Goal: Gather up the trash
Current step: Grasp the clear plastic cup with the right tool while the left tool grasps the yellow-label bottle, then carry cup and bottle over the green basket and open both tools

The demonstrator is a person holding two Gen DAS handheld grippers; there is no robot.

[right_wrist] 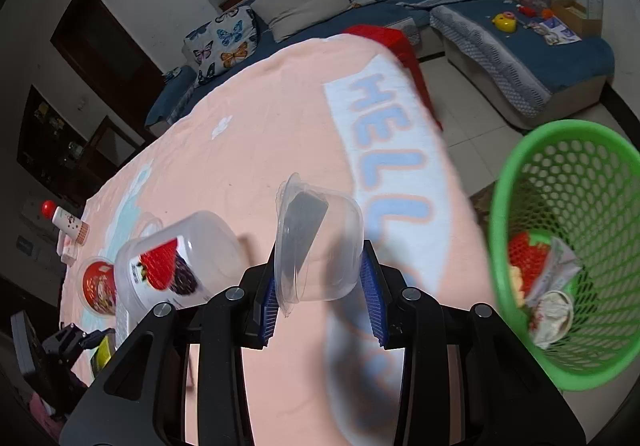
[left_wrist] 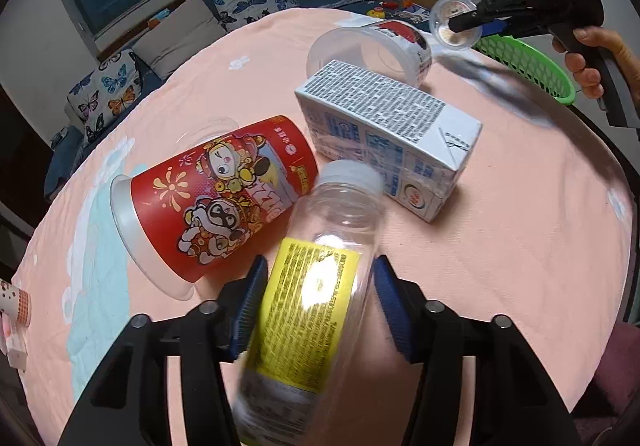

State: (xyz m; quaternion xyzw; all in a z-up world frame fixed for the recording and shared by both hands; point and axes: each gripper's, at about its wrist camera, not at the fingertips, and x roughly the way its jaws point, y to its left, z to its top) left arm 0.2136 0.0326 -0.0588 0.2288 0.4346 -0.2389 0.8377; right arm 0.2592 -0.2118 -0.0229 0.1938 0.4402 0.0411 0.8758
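Note:
My left gripper [left_wrist: 318, 306] is shut on a clear plastic bottle [left_wrist: 316, 286] with a yellow label and white cap, held above the pink tablecloth. In front of it lie a red cartoon cup [left_wrist: 212, 198], a white and blue carton [left_wrist: 384, 138] and a clear strawberry tub [left_wrist: 372, 50]. My right gripper [right_wrist: 320, 282] is shut on a small clear plastic cup [right_wrist: 320, 242], held over the table edge to the left of the green mesh basket [right_wrist: 568, 174]. The right gripper also shows in the left wrist view [left_wrist: 460, 24], holding the small clear cup [left_wrist: 454, 24].
The green basket [left_wrist: 528, 62] stands off the table's right edge and holds red and white trash [right_wrist: 540, 278]. A red-capped tube [right_wrist: 66, 222] lies at the table's far left. A red stool [right_wrist: 396, 46] and a blue sofa [right_wrist: 500, 38] stand beyond the table.

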